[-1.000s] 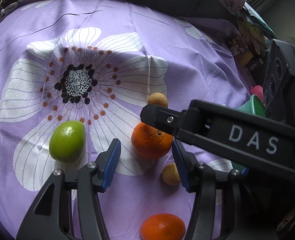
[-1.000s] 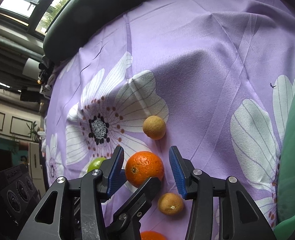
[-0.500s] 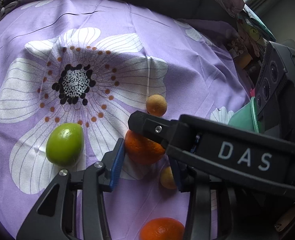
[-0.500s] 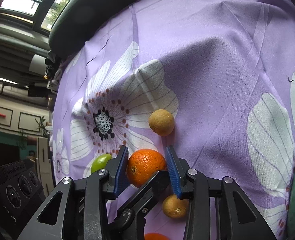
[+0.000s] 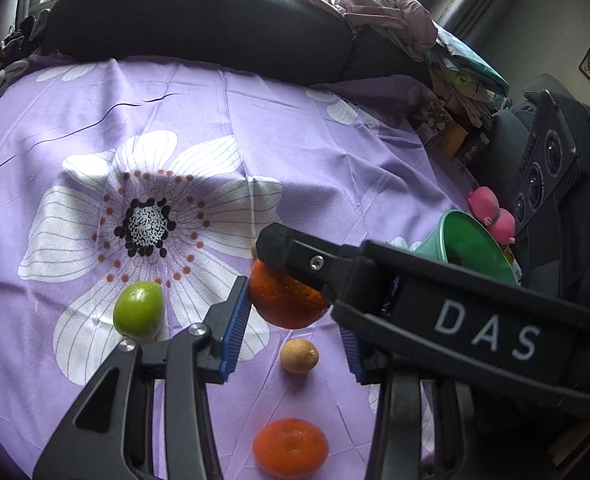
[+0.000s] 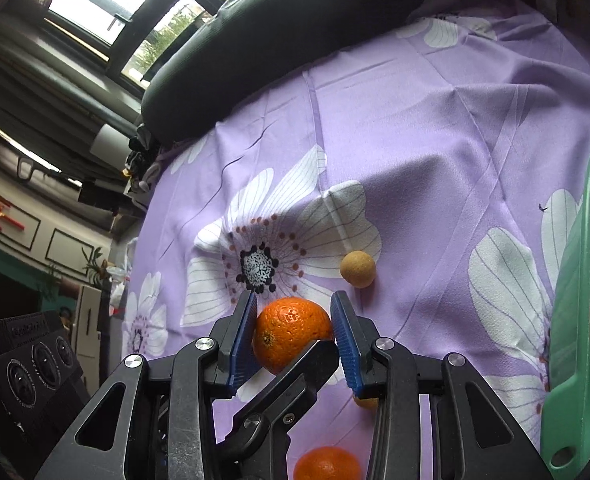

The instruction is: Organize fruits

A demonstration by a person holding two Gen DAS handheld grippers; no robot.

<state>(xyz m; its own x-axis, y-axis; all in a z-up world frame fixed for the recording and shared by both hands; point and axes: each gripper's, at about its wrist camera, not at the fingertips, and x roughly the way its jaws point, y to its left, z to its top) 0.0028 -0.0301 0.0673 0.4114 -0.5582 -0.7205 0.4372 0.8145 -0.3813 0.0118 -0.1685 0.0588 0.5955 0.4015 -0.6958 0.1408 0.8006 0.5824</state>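
Note:
An orange [image 6: 291,332] is clamped between the blue pads of my right gripper [image 6: 294,334], lifted off the purple flowered cloth [image 6: 435,128]. In the left wrist view the same orange [image 5: 285,302] sits beside the left gripper [image 5: 295,334], whose pads stand apart around it; the right gripper's black finger [image 5: 295,254] crosses over it. On the cloth lie a green fruit [image 5: 138,311], a small tan fruit [image 5: 299,355], a second orange [image 5: 291,447] and another tan fruit [image 6: 357,269].
A green bin [image 6: 579,320] stands at the right, also seen in the left wrist view [image 5: 471,246], with pink items [image 5: 491,214] behind it. A dark cushion [image 5: 199,28] borders the far edge. Clutter is piled at the far right.
My right gripper has closed on the orange and lifted it. Both views have pulled back and up from the cloth; the left gripper rose with it.

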